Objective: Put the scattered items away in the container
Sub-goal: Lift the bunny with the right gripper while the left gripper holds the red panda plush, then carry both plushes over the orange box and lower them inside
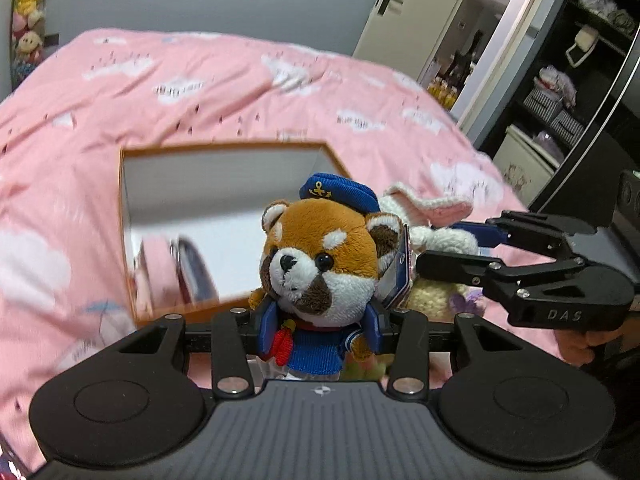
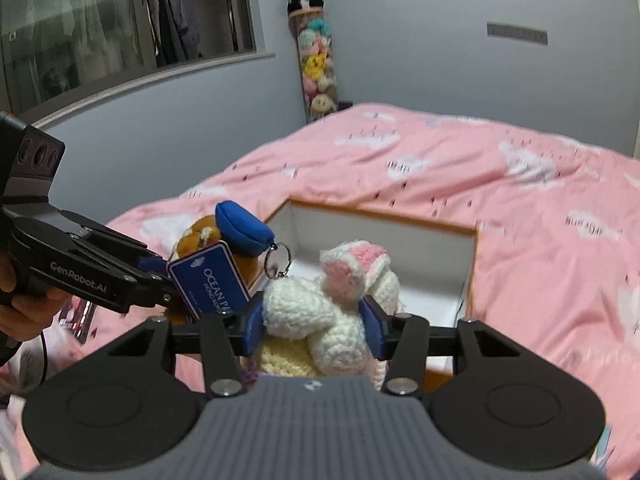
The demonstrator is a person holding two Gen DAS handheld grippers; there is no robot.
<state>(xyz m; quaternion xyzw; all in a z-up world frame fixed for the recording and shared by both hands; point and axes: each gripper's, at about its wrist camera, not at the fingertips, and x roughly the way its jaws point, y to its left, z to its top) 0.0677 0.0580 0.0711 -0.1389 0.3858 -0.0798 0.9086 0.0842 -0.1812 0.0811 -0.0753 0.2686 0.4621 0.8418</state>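
My left gripper (image 1: 320, 330) is shut on a red panda plush (image 1: 320, 256) with a blue sailor cap and shirt, held above the near edge of the open box (image 1: 224, 184). A blue tag (image 2: 210, 282) hangs from the plush. My right gripper (image 2: 314, 326) is shut on a white crocheted bunny (image 2: 320, 312) with pink ears, also at the box's (image 2: 472, 264) near edge. In the left wrist view the bunny (image 1: 436, 236) and right gripper (image 1: 460, 250) are just right of the panda. The box has an orange rim and white inside, with a pink item (image 1: 156, 268) in it.
The box sits on a bed with a pink cloud-print cover (image 1: 200, 92). A tall net of plush toys (image 2: 316, 60) hangs in the far corner. Dark shelves (image 1: 568, 92) and a door (image 1: 412, 12) stand to the right of the bed.
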